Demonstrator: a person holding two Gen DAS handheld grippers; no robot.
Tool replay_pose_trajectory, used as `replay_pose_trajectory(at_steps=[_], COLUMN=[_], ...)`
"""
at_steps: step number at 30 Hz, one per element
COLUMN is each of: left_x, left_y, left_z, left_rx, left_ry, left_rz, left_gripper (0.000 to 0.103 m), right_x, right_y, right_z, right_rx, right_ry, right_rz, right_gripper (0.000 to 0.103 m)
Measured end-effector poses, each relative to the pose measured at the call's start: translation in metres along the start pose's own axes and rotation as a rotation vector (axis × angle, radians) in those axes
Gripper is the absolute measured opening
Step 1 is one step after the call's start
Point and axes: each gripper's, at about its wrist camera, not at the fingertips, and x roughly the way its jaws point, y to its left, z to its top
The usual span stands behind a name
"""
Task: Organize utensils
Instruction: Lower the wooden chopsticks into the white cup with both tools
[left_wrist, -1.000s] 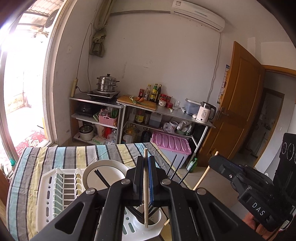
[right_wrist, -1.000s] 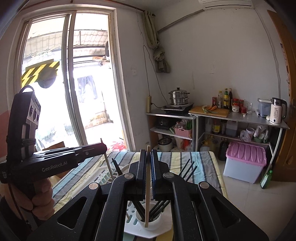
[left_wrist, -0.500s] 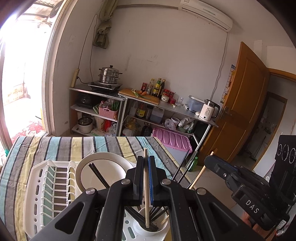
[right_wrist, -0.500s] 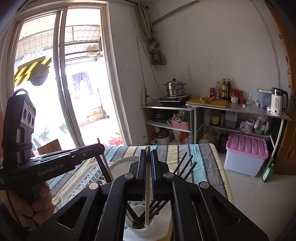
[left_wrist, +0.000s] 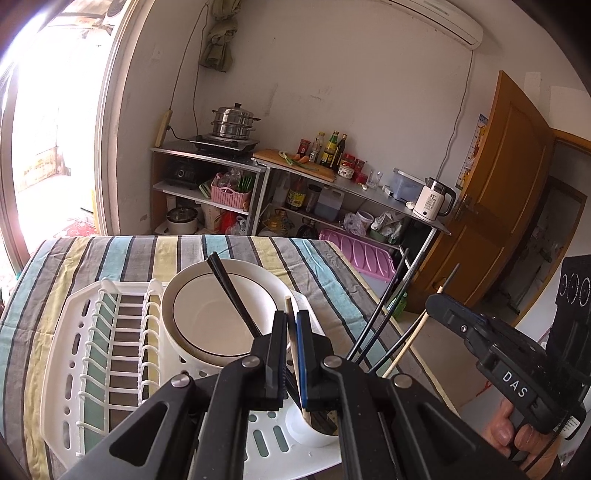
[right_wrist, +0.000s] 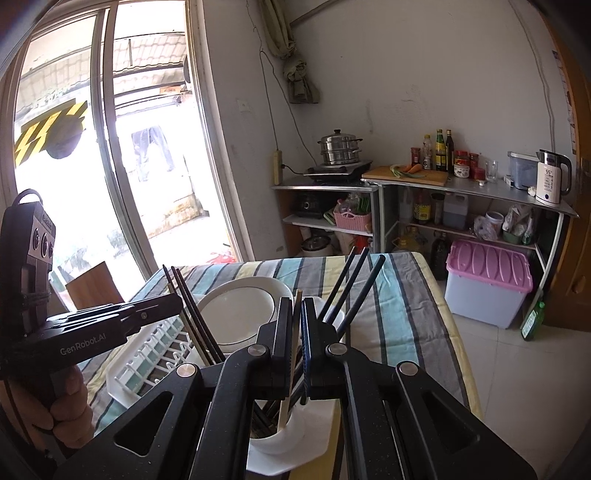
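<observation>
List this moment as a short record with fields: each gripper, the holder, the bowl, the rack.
left gripper: shut on a wooden chopstick, its lower end in the cup
right gripper: shut on a second wooden chopstick, tip in the cup
utensil cup: white, holds several black chopsticks
bowl: white, on the rack
dish rack: white, on the striped tablecloth

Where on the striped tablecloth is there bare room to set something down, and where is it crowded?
Bare tablecloth lies beyond the drying rack and bowl, and right of them toward the table edge. Crowded: the chopstick cup, where both grippers hold wooden chopsticks.
</observation>
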Motion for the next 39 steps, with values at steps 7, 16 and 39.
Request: replay_pose_trajectory(at_steps=[7,16,39], left_x=[-0.001,-0.01,-0.091], left_y=[0.0,-0.005,-0.007], left_z=[-0.004,-0.007,-0.091], left_rx=[0.004,0.022,0.055], left_ry=[-0.003,-0.017,-0.075], left_rz=[0.016,0.029,0.112], left_gripper=[0.005,0.006,0.007], right_x=[0.005,0.006,-0.069], right_y=[-0.002,0.001,0.032], right_z=[-0.005,-0.009,-0.066], right_rx=[0.003,-0.014,-0.059], right_ry=[0.025,0.067,0.014], right_rz=[-0.016,-0.016,0.018], right_gripper=[0.005,0.008,0.019])
